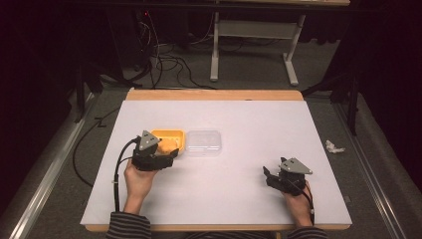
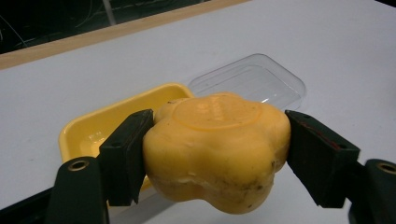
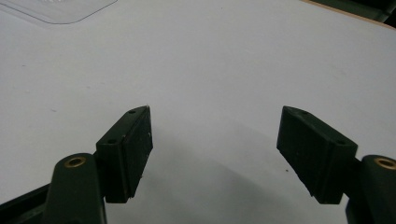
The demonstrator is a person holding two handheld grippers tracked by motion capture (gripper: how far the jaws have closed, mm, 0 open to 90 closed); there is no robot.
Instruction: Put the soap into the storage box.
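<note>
Table [image 1: 219, 199]: a white top with a wooden edge at the far side; both grippers are over it, well apart from each other.

Left gripper [image 2: 217, 154]: its two black jaws are closed on the yellow soap, one pad pressing on each side. This is the narrowest these jaws get, but the soap is wide, so a broad gap remains between the pads. In the high view this gripper [image 1: 166, 155] sits at the near corner of the yellow tray.

Right gripper [image 3: 215, 154]: the jaws stand wide apart and nothing is between them; under them is bare white table. In the high view it [image 1: 268, 177] is held by the person's right hand [image 1: 298, 201] near the front edge.

Yellow tray [image 2: 93, 128]: a shallow shiny dish with round corners, behind the left jaw and partly hidden by the soap.

Clear lid [image 2: 252, 79]: a transparent rectangle with round corners, lying flat beyond the soap, just beside the tray. One corner of it [image 3: 56, 9] is also far ahead of the right jaws, to their left.

Yellow soap [image 2: 217, 154]: a lobed, flower-like block between the left jaws, above the table surface in front of the tray. It has a round raised disc on top, a smooth waxy skin and small dark specks low on the front.
</note>
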